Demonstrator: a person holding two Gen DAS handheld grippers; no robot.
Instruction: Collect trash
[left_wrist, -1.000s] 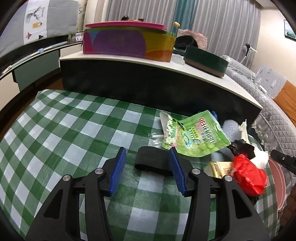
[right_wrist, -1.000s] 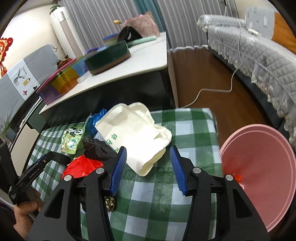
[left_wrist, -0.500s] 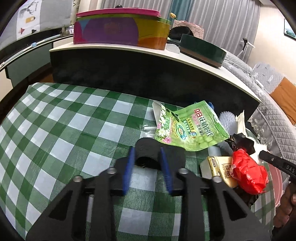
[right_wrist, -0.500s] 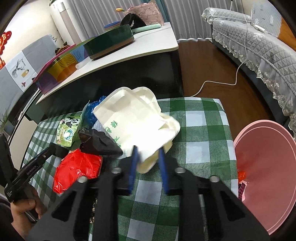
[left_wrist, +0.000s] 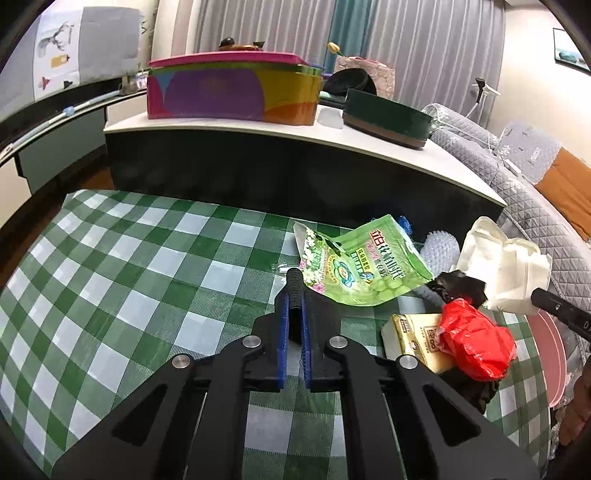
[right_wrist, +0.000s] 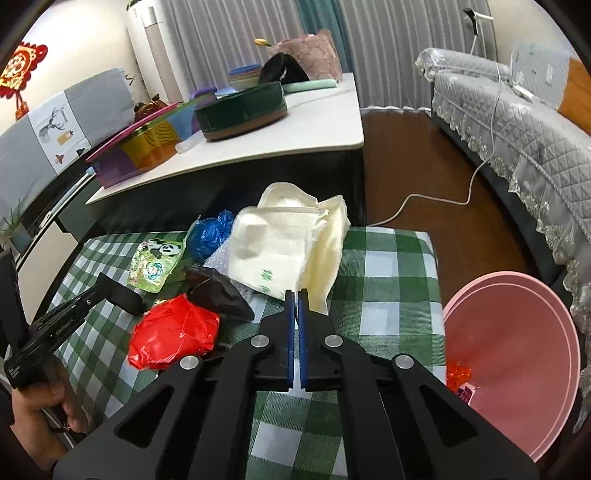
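Note:
My left gripper (left_wrist: 294, 299) is shut on a black elastic band (left_wrist: 294, 282), squeezed upright between the blue pads above the green checked tablecloth (left_wrist: 129, 280). My right gripper (right_wrist: 296, 295) is shut on the edge of a cream cloth bag (right_wrist: 284, 247), which hangs lifted off the table; the bag also shows in the left wrist view (left_wrist: 502, 266). A green snack pouch (left_wrist: 362, 262), a red plastic bag (right_wrist: 173, 332), a black wrapper (right_wrist: 218, 291), a yellow packet (left_wrist: 417, 336), blue plastic (right_wrist: 210, 230) and bubble wrap (left_wrist: 439, 251) lie in a pile.
A pink basin (right_wrist: 517, 350) stands on the floor right of the table, with small red scraps inside. A white-topped counter (left_wrist: 258, 129) behind the table carries a colourful box (left_wrist: 232, 92) and a green tin (left_wrist: 388, 118). A grey sofa (right_wrist: 517, 122) is at far right.
Both grippers went from open to shut. The left closed on the black band and lifted it. The right closed on the cream bag's edge and raised it off the table.

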